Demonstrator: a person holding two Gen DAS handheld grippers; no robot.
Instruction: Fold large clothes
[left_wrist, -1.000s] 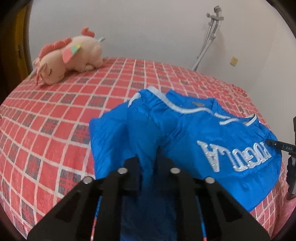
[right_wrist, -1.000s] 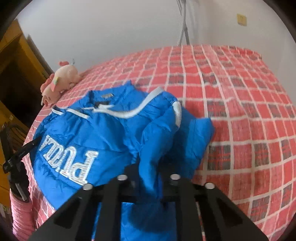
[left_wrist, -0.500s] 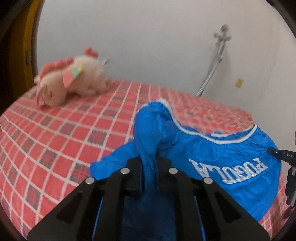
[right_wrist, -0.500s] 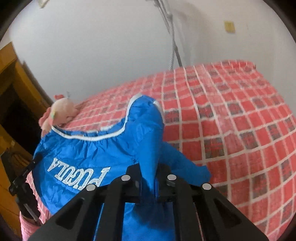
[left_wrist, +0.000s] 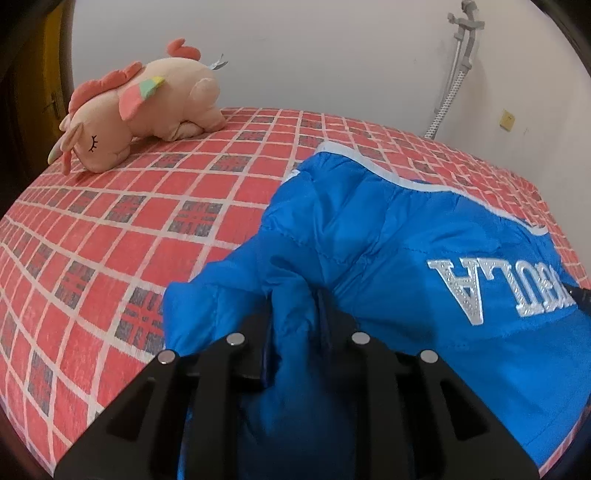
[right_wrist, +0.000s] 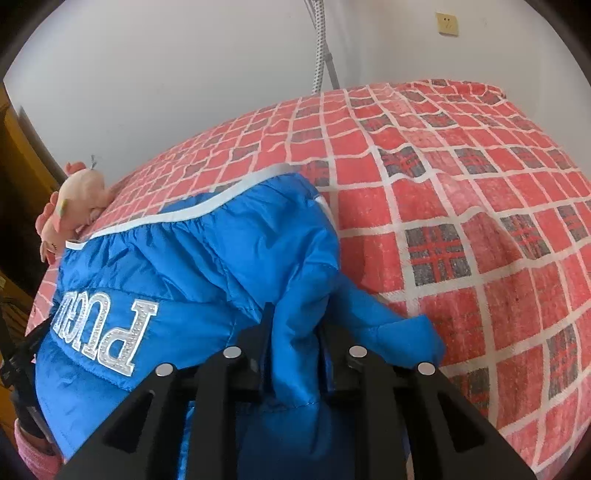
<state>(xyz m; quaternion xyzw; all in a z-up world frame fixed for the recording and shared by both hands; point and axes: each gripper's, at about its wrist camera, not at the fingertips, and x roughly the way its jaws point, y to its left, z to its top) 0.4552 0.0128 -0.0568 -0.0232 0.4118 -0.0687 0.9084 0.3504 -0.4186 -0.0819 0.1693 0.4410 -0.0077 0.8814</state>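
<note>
Blue jacket (left_wrist: 388, 236) lies folded over on the near part of the bed (left_wrist: 155, 206). Left tongs (left_wrist: 297, 314) and right tongs (right_wrist: 293, 321) are opening, fabric between the jaws, pads easing off. Step: releasing the fold; next likely withdraw clear without dragging cloth.

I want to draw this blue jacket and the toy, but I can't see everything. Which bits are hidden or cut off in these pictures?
- Blue jacket, left wrist view: its near part is hidden behind the left claw, whose jaws are opening with cloth between them.
- Silver letters, right wrist view: the word's far end is lost where the cloth curves away.
- Plush toy, right wrist view: its lower half is hidden behind the jacket.
- Right claw: its jaws are opening too; cloth covers the pads.
</note>
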